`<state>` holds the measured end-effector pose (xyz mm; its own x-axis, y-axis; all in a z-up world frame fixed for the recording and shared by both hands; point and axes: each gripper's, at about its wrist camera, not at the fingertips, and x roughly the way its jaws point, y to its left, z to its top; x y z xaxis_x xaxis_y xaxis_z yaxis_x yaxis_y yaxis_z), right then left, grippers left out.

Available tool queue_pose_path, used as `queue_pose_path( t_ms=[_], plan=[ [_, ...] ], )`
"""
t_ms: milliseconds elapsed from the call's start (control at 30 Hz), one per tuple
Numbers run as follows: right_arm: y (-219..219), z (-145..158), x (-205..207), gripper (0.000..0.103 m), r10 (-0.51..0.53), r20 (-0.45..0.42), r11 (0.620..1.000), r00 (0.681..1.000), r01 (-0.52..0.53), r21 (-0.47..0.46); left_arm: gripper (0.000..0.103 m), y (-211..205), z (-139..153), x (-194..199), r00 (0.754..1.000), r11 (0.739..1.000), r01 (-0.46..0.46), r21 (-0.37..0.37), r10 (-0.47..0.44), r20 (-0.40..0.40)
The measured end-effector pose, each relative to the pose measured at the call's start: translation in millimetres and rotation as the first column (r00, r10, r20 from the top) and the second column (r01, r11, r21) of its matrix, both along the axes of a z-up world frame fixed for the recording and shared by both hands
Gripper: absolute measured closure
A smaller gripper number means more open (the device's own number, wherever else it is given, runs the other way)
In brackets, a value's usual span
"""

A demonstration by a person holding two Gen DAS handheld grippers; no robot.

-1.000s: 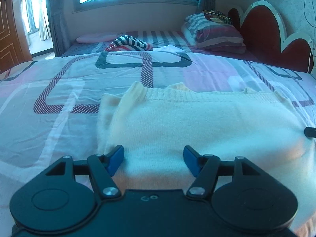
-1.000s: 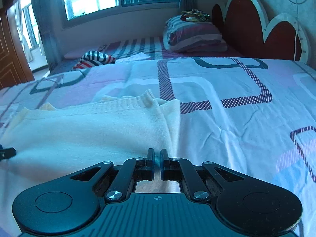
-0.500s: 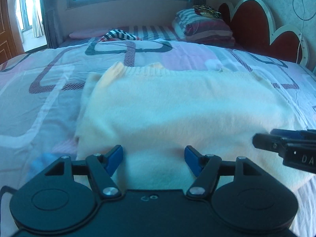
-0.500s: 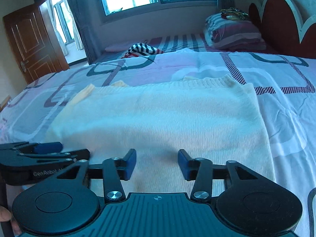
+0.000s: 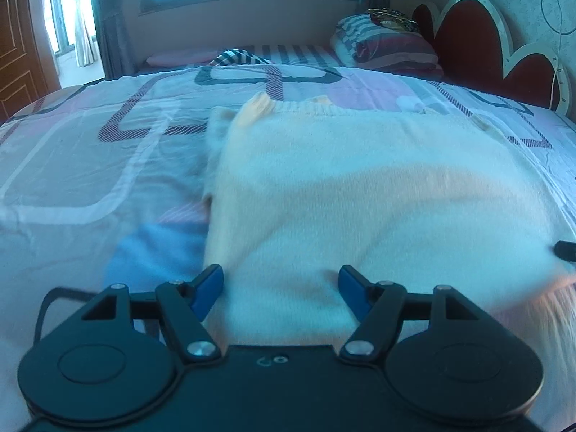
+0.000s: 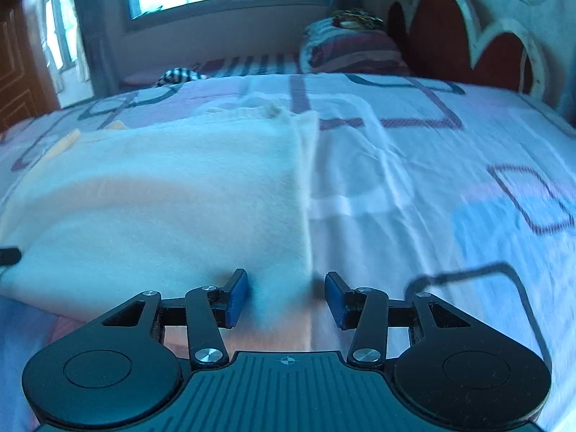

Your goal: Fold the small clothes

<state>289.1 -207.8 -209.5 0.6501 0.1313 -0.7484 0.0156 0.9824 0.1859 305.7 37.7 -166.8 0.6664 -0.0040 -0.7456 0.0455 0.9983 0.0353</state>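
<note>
The left hand-held gripper is low over the near left part of a cream knitted sweater, which lies spread on the patterned bed sheet; its blue pads stand wide apart, one at the left side edge of the sweater and one over the knit, and they hold nothing. The sweater looks already folded in at both sides, so its left border is a thick doubled edge, with a ribbed band along its far end toward the striped pillows. I judge it a light, soft and fluffy thing with no stiffness: it will sag and stretch if it is lifted by one point, and the layers may slide one on another, so a pinch should go deep enough to take all layers at once. The sheet under it is thin and a little wrinkled, and a low pinch could catch it too. The best places to take hold seem to be the two near corners, one for each tool, so that the near end can be carried evenly toward the far ribbed band. The right hand-held gripper is at the near right corner, its pads moderately apart on the two sides of the right side edge, not closed on it, and the view is blurred there.
</note>
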Motion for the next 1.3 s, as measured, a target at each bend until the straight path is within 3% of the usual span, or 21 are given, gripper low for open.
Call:
queue_pose_path(
  t_ms=[67, 200, 333, 533, 600, 833, 1133, 1200, 1300],
  plan=[
    [-0.8, 10.4, -9.1, 0.057, -0.031, 0.013, 1.000, 0.999, 0.030, 0.008, 0.035, -1.9, 5.0, -5.9, 1.000, 1.000, -0.009, -0.014, 0.009, -0.005],
    [19.6, 38.8, -29.2, 0.057, 0.008, 0.087, 1.000, 0.996, -0.010, 0.019, 0.035, -9.3, 13.4, -20.6, 1.000, 0.997, -0.003, -0.081, 0.004, 0.007],
    [56.0, 54.2, -27.6, 0.057, 0.081, 0.118, 0.996, 0.990, -0.086, 0.039, 0.034, -27.0, 6.4, -24.1, 1.000, 0.998, 0.024, -0.053, -0.024, -0.002],
    [94.6, 31.0, -0.4, 0.057, 0.204, 0.081, 0.977, 0.976, -0.207, 0.039, 0.027, -24.3, -4.8, -17.7, 1.000, 0.999, -0.029, -0.043, 0.029, -0.013],
    [89.5, 15.9, 5.9, 0.057, 0.222, 0.039, 0.974, 0.974, -0.223, 0.037, 0.027, -26.3, -4.6, -18.7, 0.999, 0.999, -0.033, -0.030, 0.032, -0.015],
    [57.0, 7.5, -1.6, 0.057, 0.304, 0.050, 0.951, 0.951, -0.306, 0.037, 0.028, -25.1, 6.0, -20.7, 0.988, 0.988, -0.139, -0.062, 0.135, -0.069],
    [51.7, 44.5, 16.8, 0.057, 0.281, 0.099, 0.943, 0.954, -0.294, 0.155, 0.019, -0.1, 13.5, -37.9, 0.950, 0.928, -0.295, -0.226, 0.259, -0.176],
    [58.5, 48.9, 19.7, 0.057, 0.291, 0.105, 0.939, 0.951, -0.305, 0.161, 0.018, 9.4, 7.7, -41.8, 0.937, 0.903, -0.331, -0.276, 0.280, -0.208],
    [72.0, 48.9, 23.0, 0.057, 0.304, 0.105, 0.935, 0.947, -0.318, 0.155, 0.014, 24.8, 1.3, -50.4, 0.935, 0.851, -0.353, -0.389, 0.303, -0.185]
  ],
)
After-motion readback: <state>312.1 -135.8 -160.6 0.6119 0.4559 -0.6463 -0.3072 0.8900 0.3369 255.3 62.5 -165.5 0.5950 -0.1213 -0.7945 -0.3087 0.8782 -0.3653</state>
